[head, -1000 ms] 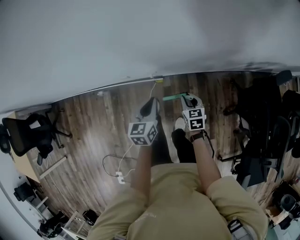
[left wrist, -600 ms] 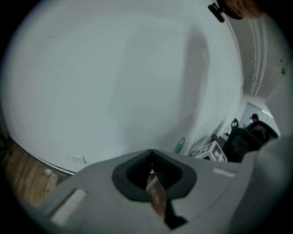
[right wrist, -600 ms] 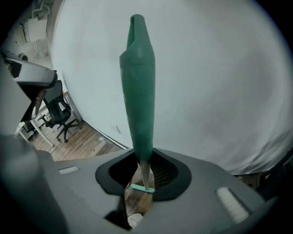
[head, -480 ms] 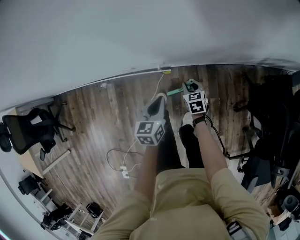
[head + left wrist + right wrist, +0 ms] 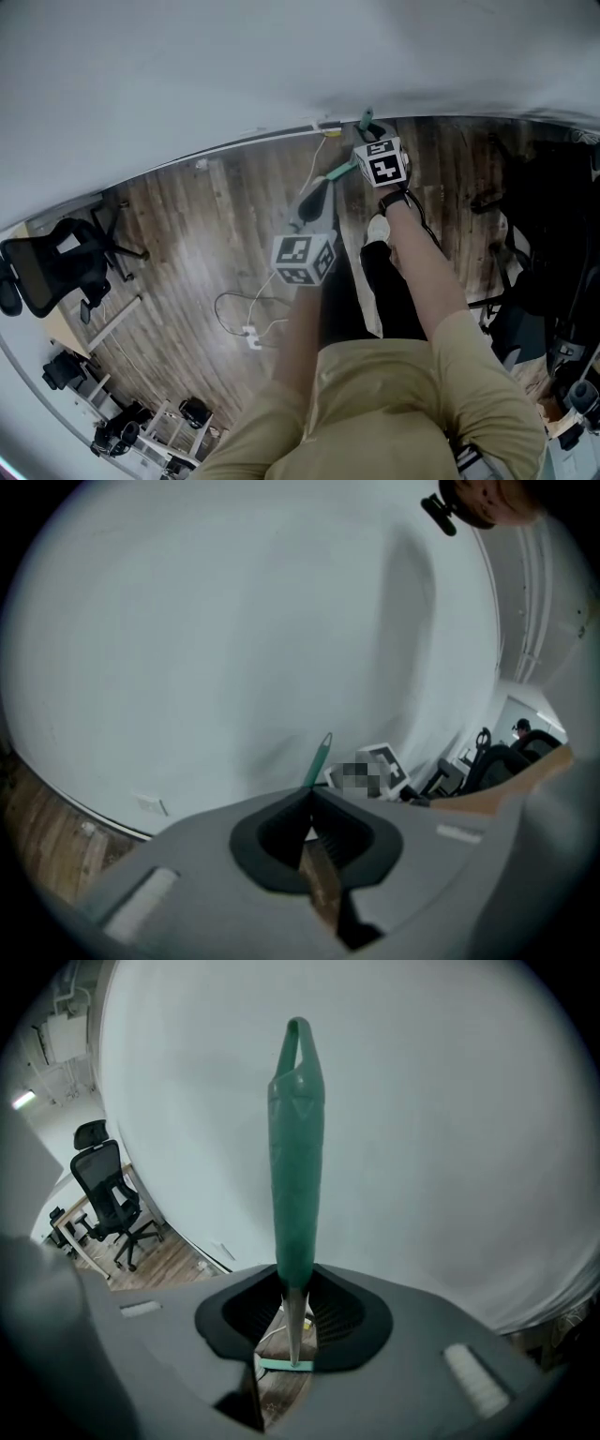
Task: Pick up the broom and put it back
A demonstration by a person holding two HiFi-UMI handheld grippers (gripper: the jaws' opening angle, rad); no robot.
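This looks like an office. A plain white wall (image 5: pixel 234 66) meets a dark wood-plank floor (image 5: pixel 187 244), on which a black swivel office chair (image 5: pixel 42 272) on castors stands beside a light wooden table (image 5: pixel 66 328). More dark chairs (image 5: pixel 534 244) crowd the opposite side, and a white power strip (image 5: pixel 248 336) with its cable lies on the floor.

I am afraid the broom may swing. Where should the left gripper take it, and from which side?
Probably the green handle above the right gripper, which is shut on its lower end. That part is long, free and thicker than the thin shaft below, so come from the left side, jaws across it.
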